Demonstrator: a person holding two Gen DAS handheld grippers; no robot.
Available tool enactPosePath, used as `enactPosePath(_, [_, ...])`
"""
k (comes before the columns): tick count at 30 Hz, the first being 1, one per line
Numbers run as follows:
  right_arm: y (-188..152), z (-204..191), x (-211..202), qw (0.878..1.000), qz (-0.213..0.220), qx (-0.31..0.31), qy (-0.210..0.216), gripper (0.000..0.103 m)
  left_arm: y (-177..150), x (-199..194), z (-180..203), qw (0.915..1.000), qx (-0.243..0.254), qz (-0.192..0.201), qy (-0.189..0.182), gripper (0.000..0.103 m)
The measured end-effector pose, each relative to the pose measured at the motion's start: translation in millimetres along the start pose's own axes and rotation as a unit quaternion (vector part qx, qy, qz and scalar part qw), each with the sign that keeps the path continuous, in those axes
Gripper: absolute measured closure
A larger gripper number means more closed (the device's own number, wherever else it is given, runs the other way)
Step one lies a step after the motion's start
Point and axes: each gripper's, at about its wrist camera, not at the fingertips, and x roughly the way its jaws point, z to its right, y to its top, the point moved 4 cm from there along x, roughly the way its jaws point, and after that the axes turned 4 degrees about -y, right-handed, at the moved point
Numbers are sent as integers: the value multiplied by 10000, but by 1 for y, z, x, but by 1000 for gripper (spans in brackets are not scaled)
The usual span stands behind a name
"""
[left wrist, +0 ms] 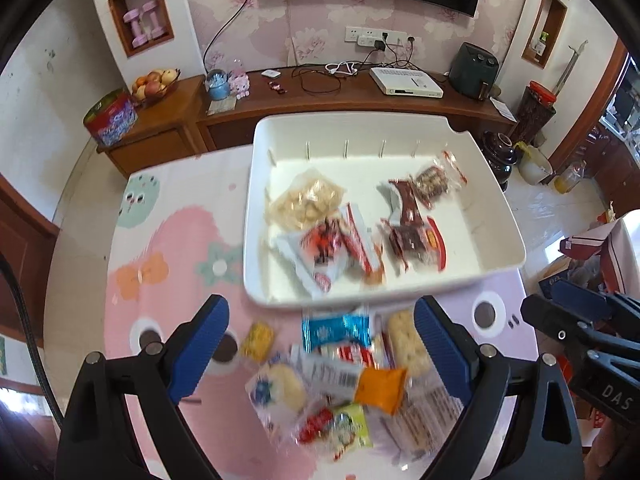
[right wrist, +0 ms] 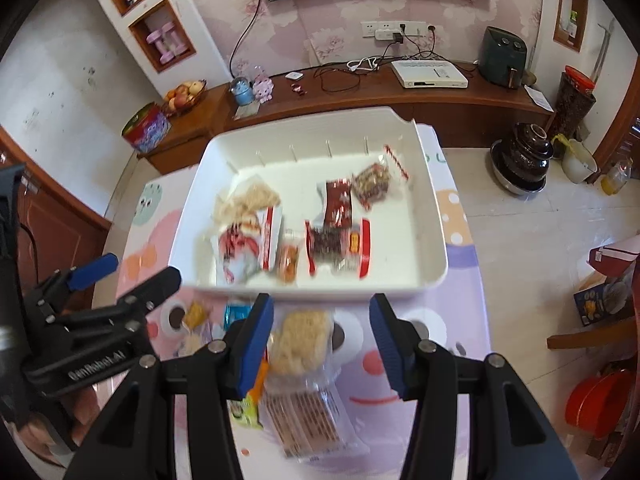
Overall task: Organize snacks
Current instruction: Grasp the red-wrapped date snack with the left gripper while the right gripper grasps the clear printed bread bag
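A white tray (left wrist: pixel 496 216) holds several snack packets on the table; it also shows in the right wrist view (right wrist: pixel 432 216). In front of it lies a loose pile: a blue packet (left wrist: pixel 336 330), an orange packet (left wrist: pixel 380 390), a small yellow one (left wrist: pixel 258 340), a round cracker pack (left wrist: pixel 280 390). My left gripper (left wrist: pixel 320 344) is open and empty above this pile. My right gripper (right wrist: pixel 322 336) is open and empty over a pale cracker packet (right wrist: pixel 302 340) and a clear wrapped bar (right wrist: pixel 308 416). Each gripper shows in the other's view, the right (left wrist: pixel 576 312) and the left (right wrist: pixel 120 276).
The table has a pink cartoon cloth (left wrist: pixel 168 248). Behind stands a wooden TV cabinet (left wrist: pixel 340 100) with a fruit bowl (left wrist: pixel 154 84), a tin (left wrist: pixel 112 118) and a white box (left wrist: pixel 406 82). Dark jars (right wrist: pixel 524 156) and a red basin (right wrist: pixel 600 404) sit on the floor at right.
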Motion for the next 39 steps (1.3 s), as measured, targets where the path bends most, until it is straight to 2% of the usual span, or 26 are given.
enactPosePath(6, [-37,2,0,9998,-172,-103,-31,52,-37,-8,-9,9999,-115,-75,80,10])
enactPosePath(13, [-72,2,6,9990,-387,-225,20,52,-79,-6,-30,9982,-512,-266,176,10])
enactPosePath(24, [-129,-17,43,9937,-848,-718,112,52,-150,33,-51,9873,-1346,-838,-46,10])
enactPosePath(32, [-153,-20,68,9908,-1025,-884,-27,48,-170,64,-48,9761,-1887,-1030,-323,10])
enactPosePath(35, [-157,-21,77,9899,-1076,-915,-78,46,-170,75,-49,9735,-2041,-1007,-240,10])
enactPosePath(39, [-155,-24,82,9905,-977,-965,-95,39,-169,90,-52,9689,-2254,-1011,-113,10])
